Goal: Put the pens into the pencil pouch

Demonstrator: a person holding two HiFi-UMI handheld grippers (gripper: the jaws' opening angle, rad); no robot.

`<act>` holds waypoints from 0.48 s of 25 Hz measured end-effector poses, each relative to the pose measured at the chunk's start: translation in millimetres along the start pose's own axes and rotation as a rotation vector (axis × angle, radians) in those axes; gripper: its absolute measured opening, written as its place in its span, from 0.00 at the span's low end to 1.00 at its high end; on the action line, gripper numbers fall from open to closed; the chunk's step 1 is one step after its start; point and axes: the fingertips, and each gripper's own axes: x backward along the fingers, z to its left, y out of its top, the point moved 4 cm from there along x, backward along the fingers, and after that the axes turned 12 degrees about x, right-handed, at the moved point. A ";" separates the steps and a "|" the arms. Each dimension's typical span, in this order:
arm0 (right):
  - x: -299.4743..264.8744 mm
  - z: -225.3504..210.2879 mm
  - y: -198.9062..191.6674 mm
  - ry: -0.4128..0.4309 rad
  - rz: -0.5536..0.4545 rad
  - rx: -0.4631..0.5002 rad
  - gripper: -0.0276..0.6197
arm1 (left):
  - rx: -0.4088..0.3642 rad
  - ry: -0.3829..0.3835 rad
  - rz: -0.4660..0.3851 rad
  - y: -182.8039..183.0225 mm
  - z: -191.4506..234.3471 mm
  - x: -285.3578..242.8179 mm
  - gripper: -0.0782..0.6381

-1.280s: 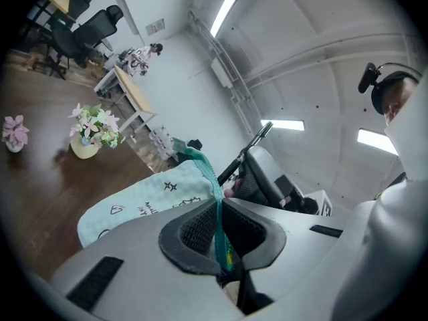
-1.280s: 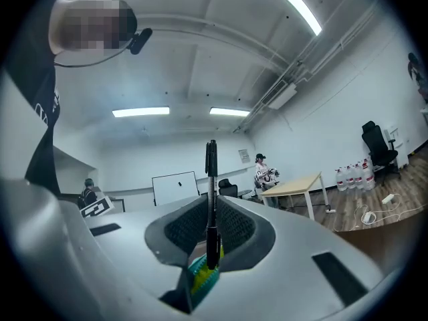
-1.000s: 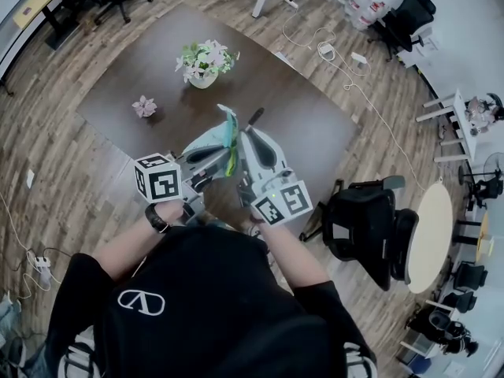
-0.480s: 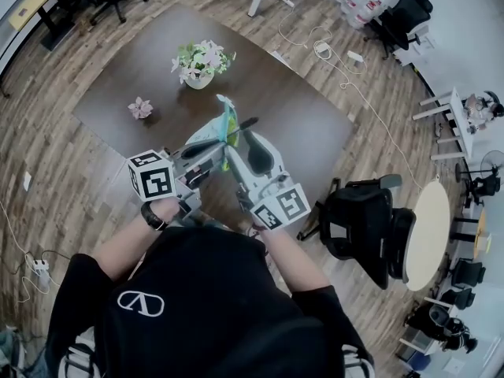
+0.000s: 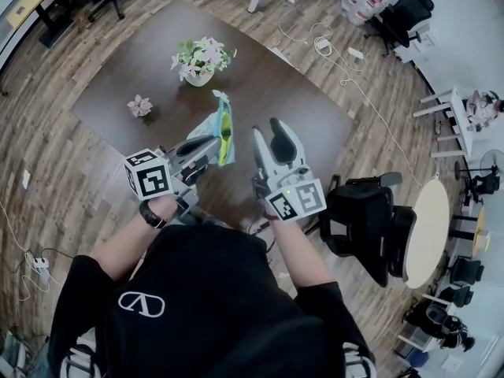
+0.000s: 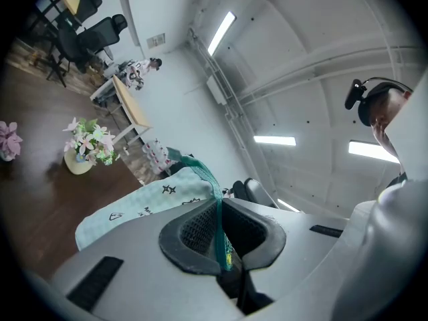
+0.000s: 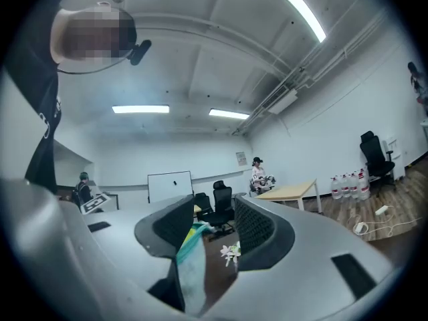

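The pale mint fabric pencil pouch (image 5: pixel 220 125) hangs over the dark brown table (image 5: pixel 134 65), its green zipper edge clamped in the left gripper (image 5: pixel 214 142), just beside the right gripper (image 5: pixel 268 131), whose jaws have just been opening and stand apart with nothing gripped.

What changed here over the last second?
The right gripper swung right, away from the pouch; its fingers have just been opening, nothing between them. The dark pen no longer shows. The left gripper still pinches the pouch; the flowers stayed put.
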 end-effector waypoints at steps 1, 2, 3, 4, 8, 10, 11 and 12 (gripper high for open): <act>-4.4 -11.2 -2.3 -0.023 0.015 0.011 0.32 | 0.006 0.007 -0.003 -1.9 2.6 3.5 0.14; -10.0 -22.1 -6.9 -0.041 0.038 0.024 0.32 | 0.014 0.011 -0.008 -4.1 5.0 7.3 0.14; -16.5 -32.5 -14.4 -0.056 0.068 0.036 0.32 | 0.023 0.015 -0.012 -6.5 7.2 11.1 0.14; -23.9 -42.3 -25.2 -0.067 0.107 0.044 0.32 | 0.030 0.019 -0.016 -8.9 9.3 14.7 0.14; -57.4 -66.8 -92.0 -0.071 0.307 0.028 0.32 | 0.040 0.046 -0.028 -16.0 17.3 28.8 0.14; -71.7 -68.2 -133.1 -0.057 0.418 0.009 0.32 | 0.050 0.060 -0.039 -17.9 19.7 35.7 0.14; -77.2 -65.9 -155.1 -0.046 0.474 0.000 0.32 | 0.055 0.069 -0.044 -18.7 20.4 39.5 0.14; -81.6 -62.1 -177.9 -0.032 0.531 -0.007 0.32 | 0.060 0.077 -0.049 -19.5 20.9 43.3 0.14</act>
